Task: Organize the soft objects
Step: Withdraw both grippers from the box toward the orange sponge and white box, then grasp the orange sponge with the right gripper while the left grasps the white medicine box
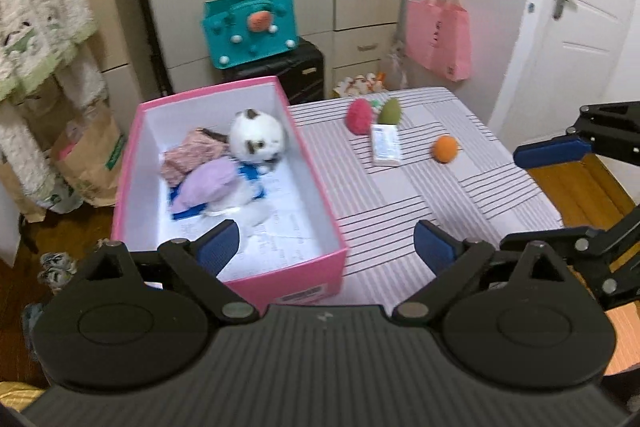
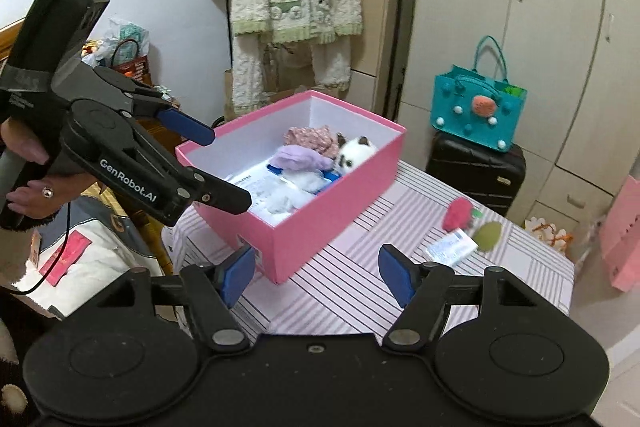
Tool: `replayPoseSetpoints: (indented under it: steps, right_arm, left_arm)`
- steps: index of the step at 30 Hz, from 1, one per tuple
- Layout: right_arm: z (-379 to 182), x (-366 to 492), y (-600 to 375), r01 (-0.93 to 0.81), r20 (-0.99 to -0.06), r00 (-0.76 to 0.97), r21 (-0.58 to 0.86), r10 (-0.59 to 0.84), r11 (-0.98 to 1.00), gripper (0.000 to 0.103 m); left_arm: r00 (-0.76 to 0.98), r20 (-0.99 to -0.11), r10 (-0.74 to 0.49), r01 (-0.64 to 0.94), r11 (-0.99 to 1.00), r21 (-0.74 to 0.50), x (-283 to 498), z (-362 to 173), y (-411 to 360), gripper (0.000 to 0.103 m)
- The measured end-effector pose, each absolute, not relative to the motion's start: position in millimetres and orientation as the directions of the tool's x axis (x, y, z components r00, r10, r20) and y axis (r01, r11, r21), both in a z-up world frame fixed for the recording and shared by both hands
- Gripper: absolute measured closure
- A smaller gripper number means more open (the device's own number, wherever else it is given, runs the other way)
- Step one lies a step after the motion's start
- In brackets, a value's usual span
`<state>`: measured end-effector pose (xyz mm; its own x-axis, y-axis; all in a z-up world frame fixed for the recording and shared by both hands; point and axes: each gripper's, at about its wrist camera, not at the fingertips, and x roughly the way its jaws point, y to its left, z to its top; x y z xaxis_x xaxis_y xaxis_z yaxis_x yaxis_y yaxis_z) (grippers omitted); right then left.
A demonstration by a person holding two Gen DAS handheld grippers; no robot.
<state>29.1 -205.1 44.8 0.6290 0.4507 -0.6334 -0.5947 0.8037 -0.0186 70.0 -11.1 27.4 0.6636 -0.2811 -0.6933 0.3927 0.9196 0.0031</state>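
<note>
Both empty: left gripper [image 1: 326, 247] wide open, right gripper [image 2: 318, 277] partly open; orange ball [image 1: 445, 148] upper right, nearer right.

Pink box [image 1: 328, 227] looks like matt cardboard, plush cat [image 1: 256, 141] inside is fuzzy. Counter [image 1: 420, 195] wears smooth striped cloth; at its 12 o'clock, felty balls [image 1: 359, 116].

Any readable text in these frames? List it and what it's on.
"GenRobot.AI": on the side of the left gripper, white lettering, seen from the right wrist view.
Label on the pink box: printed, too blurred to read.
Paper sheet lining the box: print too small to read.
White packet on the table: unreadable.
Pink bag: marks too blurred.
</note>
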Motion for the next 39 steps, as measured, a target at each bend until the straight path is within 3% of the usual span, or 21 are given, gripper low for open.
replayPoseSetpoints:
  steps: [17, 27, 33, 39]
  right_arm:
    - [-13, 76, -295, -0.429, -0.667, 0.657, 0.052, 0.351, 0.902, 0.029]
    - [-66, 124, -335, -0.385, -0.61, 0.722, 0.041, 0.328, 0.922, 0.029]
    - [-100, 154, -343, -0.38, -0.611, 0.724, 0.033, 0.319, 0.924, 0.029]
    - [-125, 173, -337, -0.392, -0.623, 0.718, 0.006, 0.31, 0.92, 0.029]
  left_arm:
    - [0.69, -0.618, -0.378, 0.439, 0.897, -0.058, 113, -6, -106, 0.008]
    - [0.726, -0.585, -0.362, 0.402, 0.913, -0.067, 145, -37, -141, 0.01]
    - [0.709, -0.609, -0.355, 0.382, 0.92, -0.092, 170, -65, -154, 0.012]
    - [0.689, -0.644, -0.332, 0.357, 0.929, -0.097, 200, -93, -165, 0.022]
